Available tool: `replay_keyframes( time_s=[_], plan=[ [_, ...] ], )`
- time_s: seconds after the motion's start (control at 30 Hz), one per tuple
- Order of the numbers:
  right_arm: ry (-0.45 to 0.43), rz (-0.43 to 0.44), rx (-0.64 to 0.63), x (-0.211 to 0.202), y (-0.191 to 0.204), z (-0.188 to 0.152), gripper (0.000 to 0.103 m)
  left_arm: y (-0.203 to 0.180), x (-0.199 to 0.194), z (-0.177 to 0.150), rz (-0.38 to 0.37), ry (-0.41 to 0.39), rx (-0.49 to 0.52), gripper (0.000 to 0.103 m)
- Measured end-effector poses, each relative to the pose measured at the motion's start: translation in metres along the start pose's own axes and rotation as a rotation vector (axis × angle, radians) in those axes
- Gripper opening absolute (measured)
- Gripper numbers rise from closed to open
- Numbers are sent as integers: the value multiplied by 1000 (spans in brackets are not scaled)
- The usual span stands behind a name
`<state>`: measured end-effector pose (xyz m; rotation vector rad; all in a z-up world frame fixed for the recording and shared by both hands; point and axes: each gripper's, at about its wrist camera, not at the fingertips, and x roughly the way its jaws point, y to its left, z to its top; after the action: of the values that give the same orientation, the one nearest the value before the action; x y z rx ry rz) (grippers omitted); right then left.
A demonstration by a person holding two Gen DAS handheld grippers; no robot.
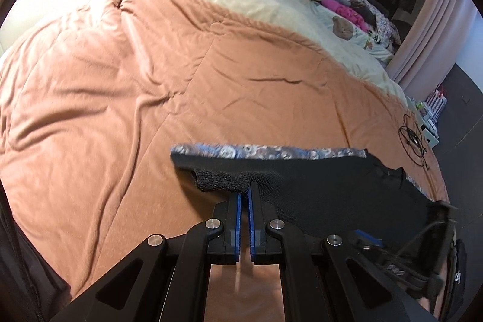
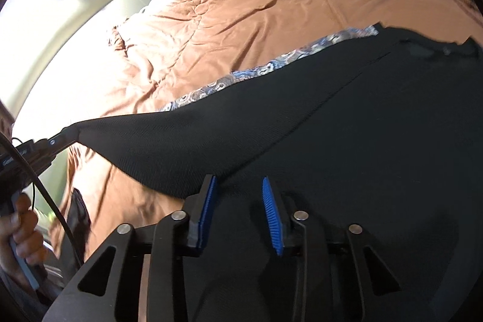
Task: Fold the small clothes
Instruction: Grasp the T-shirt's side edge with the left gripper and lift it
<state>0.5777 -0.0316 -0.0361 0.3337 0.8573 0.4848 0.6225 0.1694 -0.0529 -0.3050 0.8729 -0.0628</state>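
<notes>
One black garment (image 1: 317, 189) with a blue patterned lining edge (image 1: 271, 151) is observed, held above the orange quilt (image 1: 120, 80) of the bed. A corner of the knit fabric is pinched by the left gripper (image 1: 245, 192), whose fingers are pressed together on the cloth; the corner is judged to be lifted so that the piece can be drawn taut or carried over for a fold.

In the right wrist view the right gripper (image 2: 240, 186) is seen with its two blue pads (image 2: 273, 219) standing apart, nothing being clamped between them. It is positioned just over the lower edge of the garment, apparently to take a second corner; contact with the fabric cannot be determined. The left gripper is also visible there at the cloth's far tip (image 2: 68, 132), with the operator's hand (image 2: 25, 234) on its handle.

Counted: one garment in work, two grippers, one quilt. A pile of further clothes and soft toys (image 1: 356, 17) is noted well apart at the far side of the bed; its number cannot be determined.
</notes>
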Motion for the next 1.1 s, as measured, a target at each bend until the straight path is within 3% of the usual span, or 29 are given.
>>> replay_keyframes(
  time_s=[0.2, 0.37, 0.63, 0.67, 0.73, 0.77, 0.8, 1.0, 1.1],
  plan=[
    [53, 123, 104, 41, -10, -1, 16, -27, -5, 11, -23, -24, 49, 3],
    [115, 139, 113, 74, -6, -2, 13, -54, -8, 15, -77, -29, 91, 3],
    [135, 154, 95, 44, -19, 5, 14, -99, -10, 12, -132, -35, 163, 3],
    [124, 153, 92, 35, -23, 6, 17, -104, -9, 11, -142, -31, 169, 3],
    [93, 145, 92, 18, -32, 7, 34, -117, -9, 7, -167, -21, 192, 3],
    [73, 142, 94, 7, -38, 7, 51, -124, -9, 4, -178, -16, 206, 3],
    [51, 135, 95, -2, -44, 6, 56, -131, -9, 1, -190, -10, 220, 3],
    [-18, 60, 59, -52, -74, -6, 56, -168, -3, -24, -293, 88, 281, 4],
    [-35, 13, 57, -70, -88, -11, 56, -177, -5, -33, -285, 117, 309, 12]
  ],
)
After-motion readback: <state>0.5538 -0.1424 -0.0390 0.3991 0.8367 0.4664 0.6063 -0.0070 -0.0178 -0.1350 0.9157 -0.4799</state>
